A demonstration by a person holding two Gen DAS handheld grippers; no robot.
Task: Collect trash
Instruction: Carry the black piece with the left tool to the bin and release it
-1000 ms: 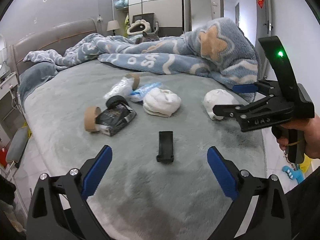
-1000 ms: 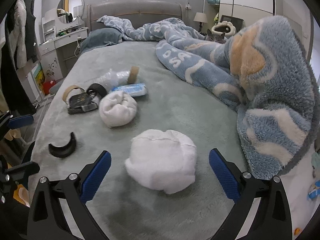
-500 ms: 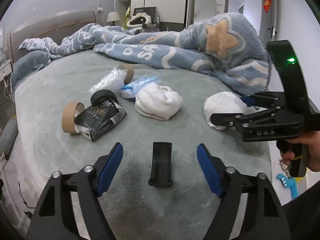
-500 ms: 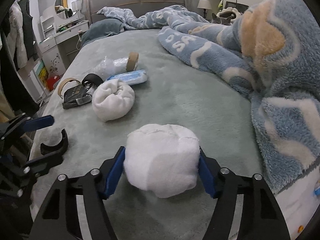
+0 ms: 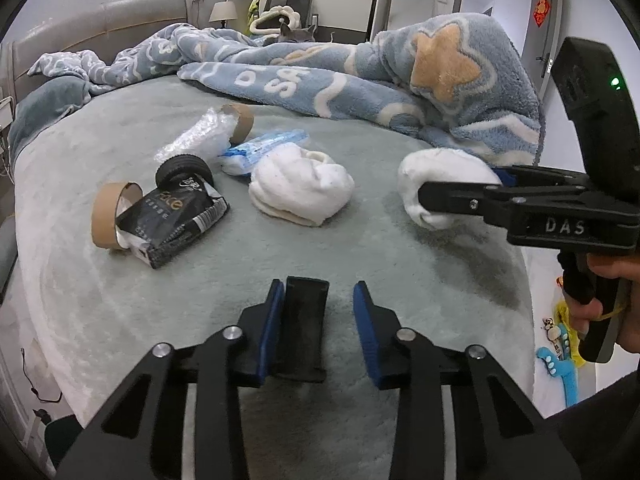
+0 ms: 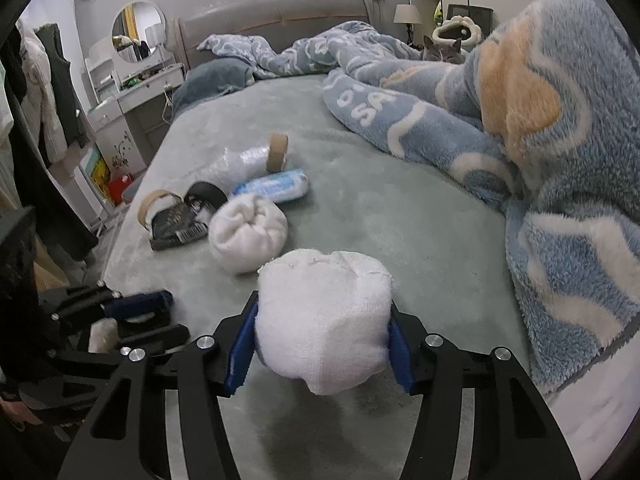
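My left gripper [image 5: 318,320] straddles a flat black plastic piece [image 5: 304,312] lying on the grey-green bedspread [image 5: 400,264]. Its jaws are closing: the left pad touches the piece, while the right pad still stands a gap away. In the right wrist view my right gripper [image 6: 322,344] is closing on a balled white sock [image 6: 324,300], both blue pads pressing into its sides. The left wrist view shows that same gripper [image 5: 460,184] on the sock [image 5: 436,168] near the bed's right edge. A second white sock ball [image 5: 304,188] lies in the middle.
A black packet [image 5: 172,220], a cardboard tape ring [image 5: 106,220], a black wheel [image 5: 184,168], clear plastic wrap [image 5: 200,136], another cardboard ring [image 5: 240,120] and a blue-white pack [image 5: 264,148] lie clustered at left. A fluffy blue blanket [image 5: 360,80] covers the far and right side.
Both grippers went from wide open to narrow. The left one moved forward and down over the black piece. The right one's pads closed onto the white sock ball.
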